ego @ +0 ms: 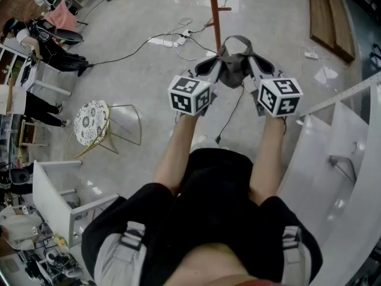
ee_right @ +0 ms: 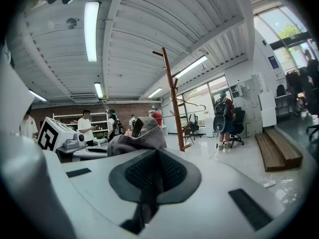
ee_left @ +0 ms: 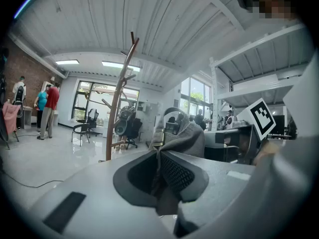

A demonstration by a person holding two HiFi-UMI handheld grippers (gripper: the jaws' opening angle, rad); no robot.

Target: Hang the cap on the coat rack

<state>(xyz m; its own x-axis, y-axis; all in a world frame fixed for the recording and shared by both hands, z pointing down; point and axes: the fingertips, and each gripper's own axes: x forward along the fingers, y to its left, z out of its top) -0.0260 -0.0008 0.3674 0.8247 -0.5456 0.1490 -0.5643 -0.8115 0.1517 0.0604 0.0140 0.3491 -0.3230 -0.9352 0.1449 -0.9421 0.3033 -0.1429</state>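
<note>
While the left hand-held gripper (ego: 213, 70) and right hand-held gripper (ego: 251, 65) pinch the cap (ego: 233, 63), it seems mid-carry; next it needs lifting onto the coat rack (ego: 214, 11), upper centre.

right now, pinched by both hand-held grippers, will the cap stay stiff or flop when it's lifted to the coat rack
Probably floppy: the cap bunches and creases where the left hand-held gripper and right hand-held gripper pinch it. Likely light, since two small pinches carry it. It may sag when one lets go.
</note>
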